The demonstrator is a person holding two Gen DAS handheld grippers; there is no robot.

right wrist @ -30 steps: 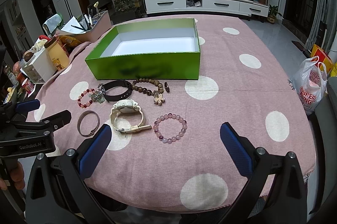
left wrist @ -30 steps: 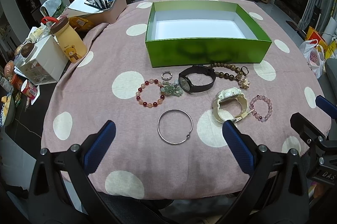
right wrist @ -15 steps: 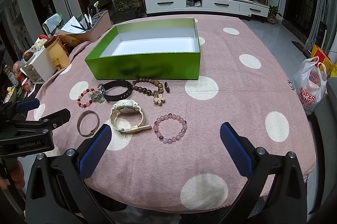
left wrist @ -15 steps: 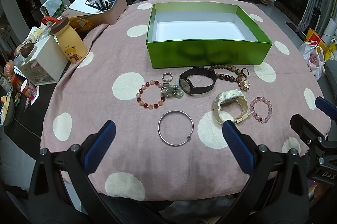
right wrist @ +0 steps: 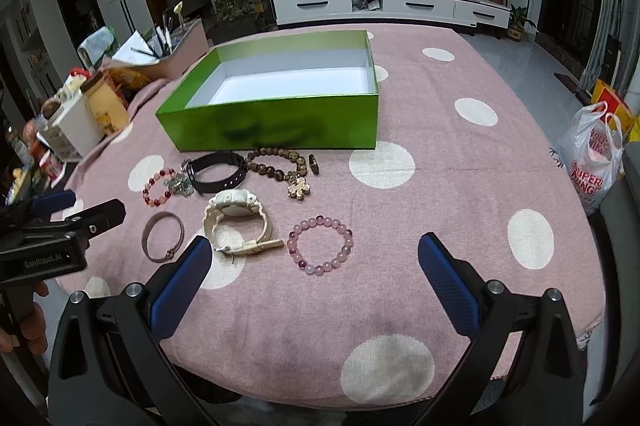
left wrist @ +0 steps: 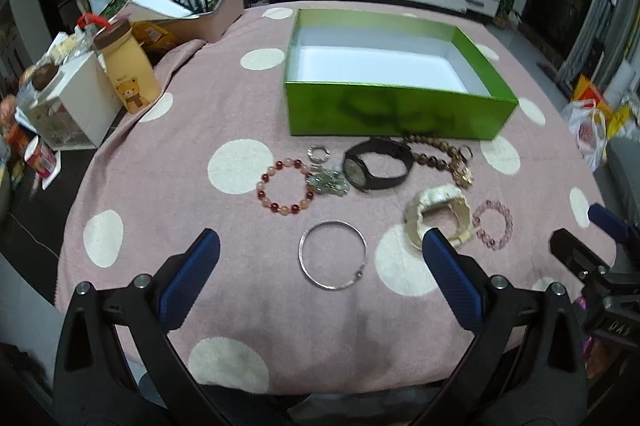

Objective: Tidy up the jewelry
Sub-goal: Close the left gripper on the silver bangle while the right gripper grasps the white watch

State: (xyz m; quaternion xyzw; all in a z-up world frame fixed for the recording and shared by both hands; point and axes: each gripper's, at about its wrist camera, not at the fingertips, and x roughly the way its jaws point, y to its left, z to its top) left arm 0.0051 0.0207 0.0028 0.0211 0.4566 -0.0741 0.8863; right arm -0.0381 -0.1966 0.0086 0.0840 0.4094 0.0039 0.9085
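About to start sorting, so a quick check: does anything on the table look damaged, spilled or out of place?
Nothing stands out. The green box sits upright with nothing inside it, and the jewelry, including the silver bangle, cream watch and purple bead bracelet, lies loose on the tablecloth in front of it.

Left view: blue-padded left gripper finger (left wrist: pixel 448 266) covers part of the cream plastic watch (left wrist: pixel 440 206); the white carrier bag (left wrist: pixel 586 130) blurs.

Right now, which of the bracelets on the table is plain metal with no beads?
The silver bangle, nearest the left gripper. The red, purple and brown bracelets are all beaded.
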